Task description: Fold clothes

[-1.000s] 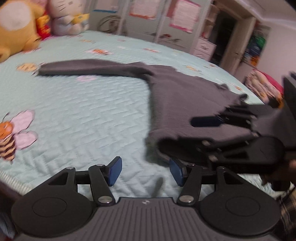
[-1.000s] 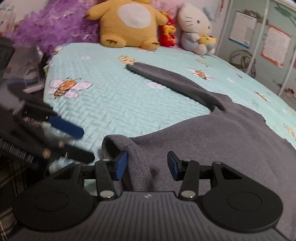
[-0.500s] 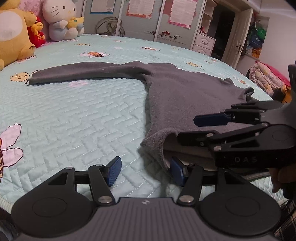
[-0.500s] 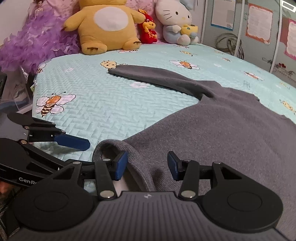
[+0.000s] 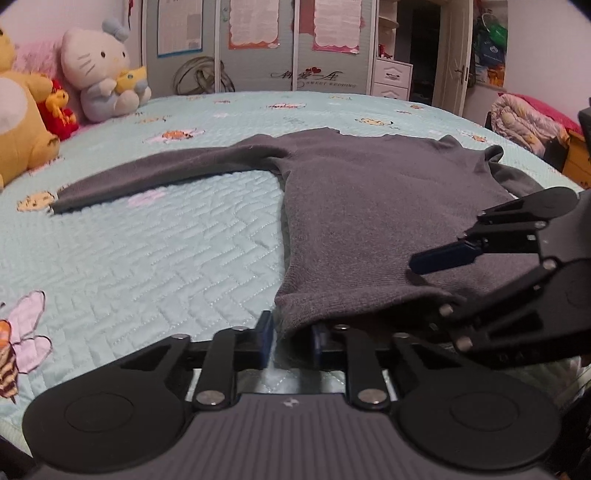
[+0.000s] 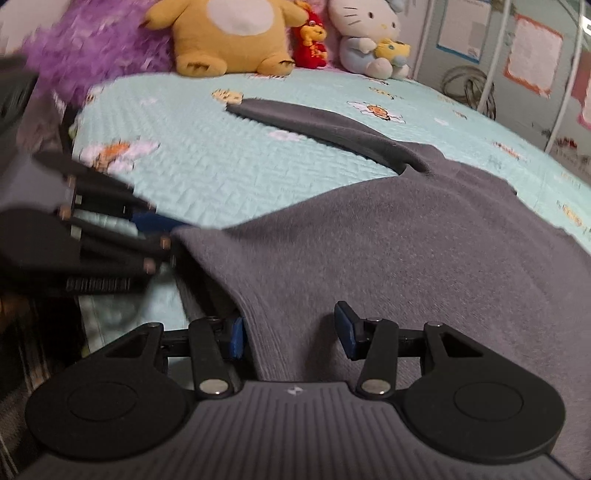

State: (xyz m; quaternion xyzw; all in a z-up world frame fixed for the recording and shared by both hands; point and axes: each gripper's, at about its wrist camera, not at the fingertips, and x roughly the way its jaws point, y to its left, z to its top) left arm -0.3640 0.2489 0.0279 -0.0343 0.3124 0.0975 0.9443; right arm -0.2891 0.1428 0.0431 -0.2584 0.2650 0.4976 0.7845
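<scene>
Since a second ago the left gripper [image 5: 290,338] has slid over to the near corner of the grey knitted sweater's [image 5: 369,206] hem, and its jaws, which stood wide apart then, are closing with that corner between the blue pads. In the left wrist view the pads sit close on either side of the fold of hem and appear to press it. The right gripper [image 6: 291,332] has hardly shifted; its jaws stand part-way apart, the hem running up between them, with the left pad touching the cloth edge and the right pad clear of it (so it is not gripping). The sweater lies front-down or front-up, I cannot tell which, flat on the mint-green quilted bed cover [image 5: 147,258] printed with bees and flowers, one long sleeve [image 5: 159,173] stretched out toward the head of the bed. There, a yellow plush bear [image 6: 232,33], a small red plush toy [image 6: 312,44] and a white cat plush [image 6: 369,37] sit in a row. The left gripper is blurred in the right wrist view.
</scene>
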